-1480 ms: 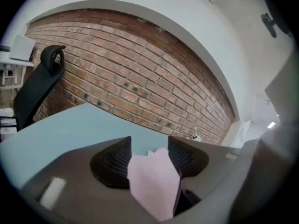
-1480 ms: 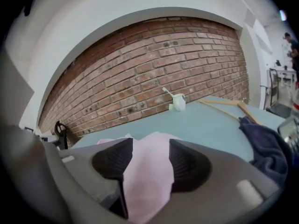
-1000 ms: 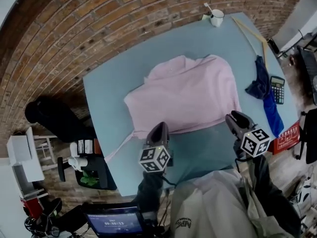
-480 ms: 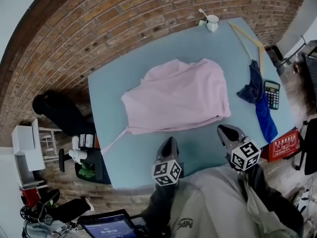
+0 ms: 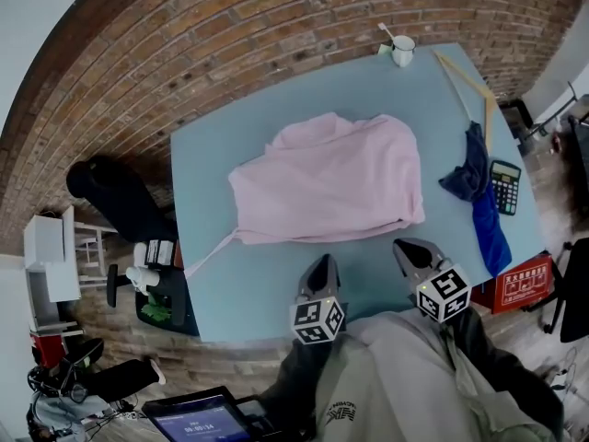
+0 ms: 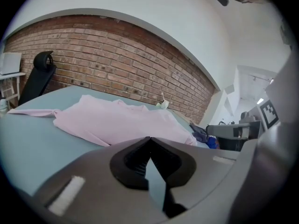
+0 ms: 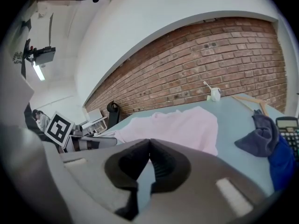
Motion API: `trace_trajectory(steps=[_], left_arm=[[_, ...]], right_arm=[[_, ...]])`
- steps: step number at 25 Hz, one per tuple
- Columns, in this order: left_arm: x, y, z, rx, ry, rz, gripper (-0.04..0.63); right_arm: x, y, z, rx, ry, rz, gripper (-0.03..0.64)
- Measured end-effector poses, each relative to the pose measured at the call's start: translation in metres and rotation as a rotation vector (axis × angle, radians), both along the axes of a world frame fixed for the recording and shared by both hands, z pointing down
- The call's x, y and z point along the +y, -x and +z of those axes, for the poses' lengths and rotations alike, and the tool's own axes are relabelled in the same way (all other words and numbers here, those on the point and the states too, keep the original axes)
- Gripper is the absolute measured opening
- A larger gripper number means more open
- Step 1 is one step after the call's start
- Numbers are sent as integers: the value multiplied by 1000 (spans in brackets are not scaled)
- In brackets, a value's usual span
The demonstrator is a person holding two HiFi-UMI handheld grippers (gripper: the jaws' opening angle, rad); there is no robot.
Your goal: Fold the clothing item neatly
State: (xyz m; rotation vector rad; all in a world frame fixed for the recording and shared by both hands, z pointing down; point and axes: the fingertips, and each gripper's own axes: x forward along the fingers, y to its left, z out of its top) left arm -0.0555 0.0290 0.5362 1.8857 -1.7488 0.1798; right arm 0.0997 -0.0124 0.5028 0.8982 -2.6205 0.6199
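Note:
A pink garment point(image 5: 327, 184) lies folded over on the blue table point(image 5: 221, 274), with one sleeve point(image 5: 210, 253) trailing toward the near left edge. It also shows in the left gripper view as the pink garment point(image 6: 117, 122) and in the right gripper view as the pink garment point(image 7: 182, 125). My left gripper point(image 5: 320, 270) is shut and empty, above the table's near part, short of the garment's hem. My right gripper point(image 5: 409, 251) sits near the garment's near right corner; its jaws have just been closing and now stand shut with nothing between them.
A dark blue cloth point(image 5: 480, 187) and a calculator point(image 5: 508, 187) lie at the table's right side, with a wooden hanger point(image 5: 465, 74) and a white mug point(image 5: 402, 52) at the far corner. A black chair point(image 5: 115, 201) stands to the left, a red box point(image 5: 521, 279) to the right.
Both grippers have drawn back from the garment toward the table's near edge. The left one moved right. The right gripper's jaws came together.

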Motion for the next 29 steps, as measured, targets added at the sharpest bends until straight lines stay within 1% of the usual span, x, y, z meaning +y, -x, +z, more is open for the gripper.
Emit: trace_trajectory(steps=[3,9,12,21,29], left_arm=[[-2,-9,3,0,10,16,8],[0,-20,10,2,34,35,8],[2,-21,14,0,50,33,8],[-2,-17,17,-9,58,47,8],[-1,-23,22,-19,69,59,8]], right_arm=[[2,-4,0,14,-9,-4,3],[1,-13,5,28,7,13,3],[1,-12,8,33,10,6,3],[0,-5,11,48,7,-2,3],[-1,-12,14,54,10,7,3]])
